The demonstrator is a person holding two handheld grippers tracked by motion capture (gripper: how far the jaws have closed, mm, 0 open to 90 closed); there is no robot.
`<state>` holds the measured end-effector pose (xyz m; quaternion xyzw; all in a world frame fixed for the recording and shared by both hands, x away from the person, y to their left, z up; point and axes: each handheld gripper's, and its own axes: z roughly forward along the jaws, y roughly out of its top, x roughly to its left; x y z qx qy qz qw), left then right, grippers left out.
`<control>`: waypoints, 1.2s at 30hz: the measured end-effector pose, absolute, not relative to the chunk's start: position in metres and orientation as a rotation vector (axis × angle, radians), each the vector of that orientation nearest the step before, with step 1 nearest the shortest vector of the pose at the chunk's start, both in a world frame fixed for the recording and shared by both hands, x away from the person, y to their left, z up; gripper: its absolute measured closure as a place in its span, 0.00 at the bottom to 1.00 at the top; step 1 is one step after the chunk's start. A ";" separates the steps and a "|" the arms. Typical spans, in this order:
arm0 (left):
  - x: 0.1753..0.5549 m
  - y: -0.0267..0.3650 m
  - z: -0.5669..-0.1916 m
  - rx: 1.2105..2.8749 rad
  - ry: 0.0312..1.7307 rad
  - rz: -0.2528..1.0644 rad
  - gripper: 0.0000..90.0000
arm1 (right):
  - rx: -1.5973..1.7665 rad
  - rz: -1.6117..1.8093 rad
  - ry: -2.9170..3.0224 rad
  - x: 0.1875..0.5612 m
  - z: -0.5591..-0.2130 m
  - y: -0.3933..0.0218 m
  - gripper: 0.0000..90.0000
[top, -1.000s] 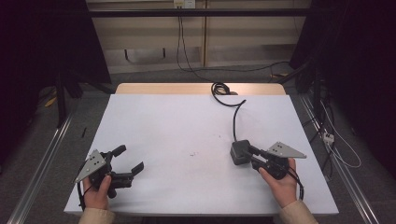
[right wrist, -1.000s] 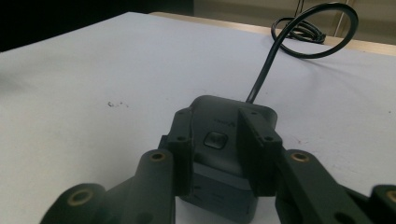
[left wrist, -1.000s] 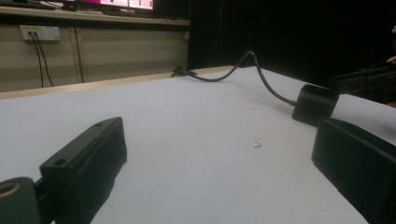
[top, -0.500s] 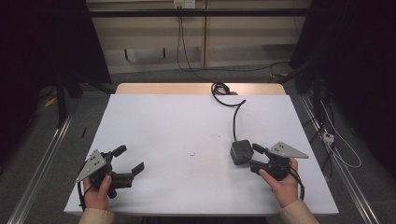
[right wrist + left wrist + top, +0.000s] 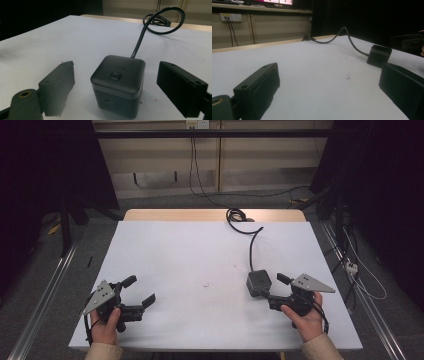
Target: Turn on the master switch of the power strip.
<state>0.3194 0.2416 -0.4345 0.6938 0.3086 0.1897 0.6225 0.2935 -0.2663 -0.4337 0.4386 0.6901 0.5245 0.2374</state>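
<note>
Cube-shaped black power block [image 5: 259, 282] sits right of centre in the high view, on the white table [image 5: 190, 255], just ahead of the right gripper [image 5: 272, 288], whose jaws have just been opening and now stand wide on either side of it, pads clear, nothing held. Its cable [image 5: 252, 240] runs away toward the top of the frame, so that far side is blocked. Left gripper [image 5: 141, 290], lower left, is open and empty, well apart.
</note>
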 end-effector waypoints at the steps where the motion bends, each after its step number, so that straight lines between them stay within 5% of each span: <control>1: 0.319 0.242 -0.435 1.594 0.709 0.435 0.03 | 1.200 1.436 1.887 0.293 -0.434 -0.266 0.16; 36: 0.312 0.250 -0.434 1.592 0.711 0.436 0.03 | 1.140 1.475 1.927 0.280 -0.439 -0.269 0.11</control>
